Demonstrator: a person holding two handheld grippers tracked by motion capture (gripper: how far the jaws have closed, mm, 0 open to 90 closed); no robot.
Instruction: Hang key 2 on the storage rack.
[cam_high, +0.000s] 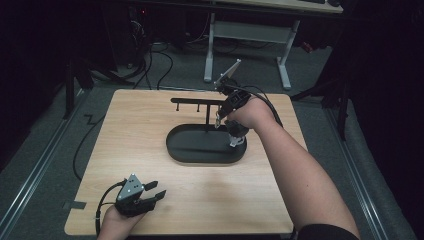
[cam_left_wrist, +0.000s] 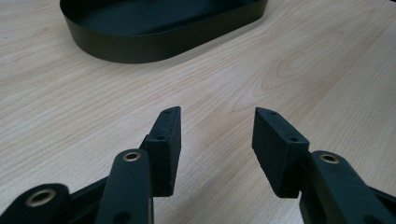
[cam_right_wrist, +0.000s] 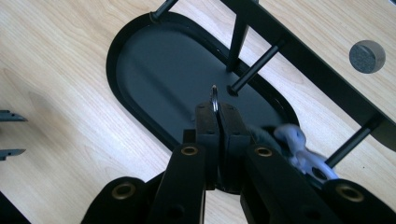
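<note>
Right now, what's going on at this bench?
A person works with a hand-held gripper in each hand. The right hand-held gripper is shut on a thin metal ring, apparently a keyring with a pale charm dangling, held over the black oval tray near the rack's pegs. The left hand-held gripper rests open on the wooden table.

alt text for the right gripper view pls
The right gripper, jaws shut on a thin metal ring, is close to a peg of a black rack, above a black oval tray on a light wooden table. A pale keychain charm hangs beside the jaws.
</note>
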